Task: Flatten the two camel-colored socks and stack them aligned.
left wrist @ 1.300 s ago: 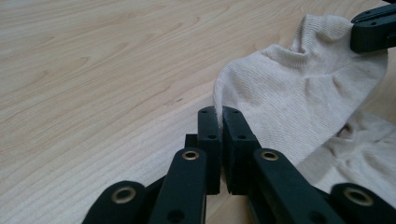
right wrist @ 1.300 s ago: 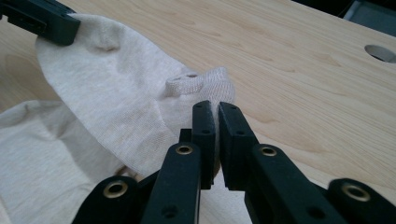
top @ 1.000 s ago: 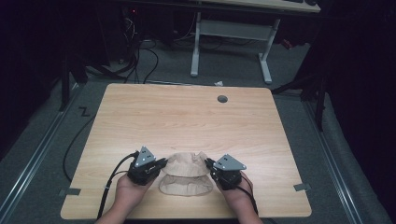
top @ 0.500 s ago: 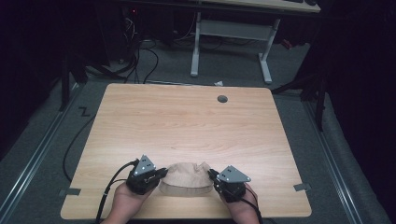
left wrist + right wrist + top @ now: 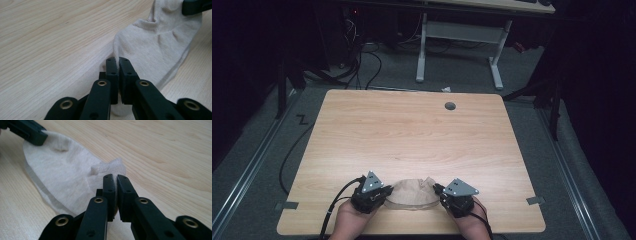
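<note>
I have brought the sock point(image 5: 412, 194) down near the table point(image 5: 412, 130) edge, my left gripper point(image 5: 384, 194) and right gripper point(image 5: 438, 192) each clamped on one end, so laying it flat seems next.

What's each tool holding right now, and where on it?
Both grip the beige sock: left tool pinches one end's edge, right tool the opposite end by its bunched fold.

The pale wooden bench point(image 5: 412, 135) lies open beyond the crumpled beige fabric sock point(image 5: 412, 194); a small round grey grommet point(image 5: 450, 106) sits near its far edge.
</note>
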Tool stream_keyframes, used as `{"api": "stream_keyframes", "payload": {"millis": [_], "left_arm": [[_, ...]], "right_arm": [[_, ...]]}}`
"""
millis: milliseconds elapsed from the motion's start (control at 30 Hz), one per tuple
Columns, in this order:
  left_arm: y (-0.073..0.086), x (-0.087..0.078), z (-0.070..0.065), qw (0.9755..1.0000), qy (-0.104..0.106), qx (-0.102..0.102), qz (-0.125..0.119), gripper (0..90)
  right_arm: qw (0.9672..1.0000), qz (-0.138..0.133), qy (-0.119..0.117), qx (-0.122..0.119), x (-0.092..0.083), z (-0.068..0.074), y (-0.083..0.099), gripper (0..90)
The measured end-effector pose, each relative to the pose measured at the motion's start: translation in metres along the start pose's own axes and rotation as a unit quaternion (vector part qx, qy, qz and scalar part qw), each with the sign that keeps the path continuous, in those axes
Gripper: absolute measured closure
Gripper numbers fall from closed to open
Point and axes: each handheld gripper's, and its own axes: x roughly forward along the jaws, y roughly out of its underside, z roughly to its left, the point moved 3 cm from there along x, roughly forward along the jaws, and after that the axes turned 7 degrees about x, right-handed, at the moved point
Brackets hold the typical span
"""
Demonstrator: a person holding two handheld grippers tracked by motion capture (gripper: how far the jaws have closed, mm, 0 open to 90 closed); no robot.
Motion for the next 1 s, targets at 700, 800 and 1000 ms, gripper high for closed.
{"api": "stream_keyframes", "payload": {"millis": [700, 800, 1000], "left_arm": [[0.005, -0.003, 0.004, 0.9998, 0.001, 0.001, 0.019, 86.5], [0.009, 0.004, 0.002, 0.9991, -0.006, 0.011, 0.04, 83.9], [0.009, 0.005, -0.002, 0.9989, -0.008, 0.018, 0.042, 78.0]], "right_arm": [[0.9991, 0.039, 0.007, -0.016, 0.007, 0.011, 0.012, 84.8], [0.9983, 0.052, 0.019, -0.017, 0.012, 0.008, 0.016, 82.1], [0.9986, 0.046, 0.024, -0.01, 0.012, 0.003, 0.014, 82.3]]}}
